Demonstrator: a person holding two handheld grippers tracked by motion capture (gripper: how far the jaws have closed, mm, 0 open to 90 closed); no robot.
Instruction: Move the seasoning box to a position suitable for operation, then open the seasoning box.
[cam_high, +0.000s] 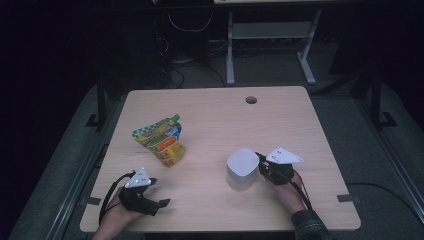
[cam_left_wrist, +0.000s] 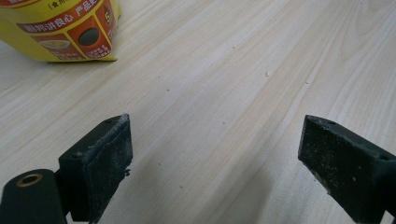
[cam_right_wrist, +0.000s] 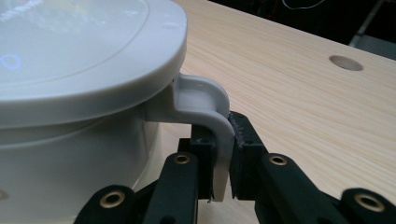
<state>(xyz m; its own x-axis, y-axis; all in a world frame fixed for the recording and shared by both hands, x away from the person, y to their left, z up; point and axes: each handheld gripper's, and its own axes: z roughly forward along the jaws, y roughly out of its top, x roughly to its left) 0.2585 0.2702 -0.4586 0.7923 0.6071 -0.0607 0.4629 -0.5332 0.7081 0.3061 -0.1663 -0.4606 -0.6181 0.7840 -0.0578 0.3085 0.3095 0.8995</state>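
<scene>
Left gripper sat near the table's front-left corner, low over the wood, held by the person's left hand. Its jaws were spread wide with nothing between them; in the left gripper view bare tabletop lay between the two dusty black pads. Grey three-cornered plate rode on top, cable looping off to the left side.

Just beyond it, up and slightly right, a yellow-green spouted pouch lay flat on the table, well apart from the jaws. Its yellow lower edge with red labels showed in the top-left corner of the left gripper view.

Further right, a white lidded container stood upright right of the table's middle, toward the front edge. Right gripper was at its right side, touching it. In the right gripper view the jaws were pinched on the container's white handle tab, which curved down from under the lid's rim; pads pressed on both faces of the tab. Right hand and a plaid sleeve came in from the bottom right. Cable hole sat near the far edge.
</scene>
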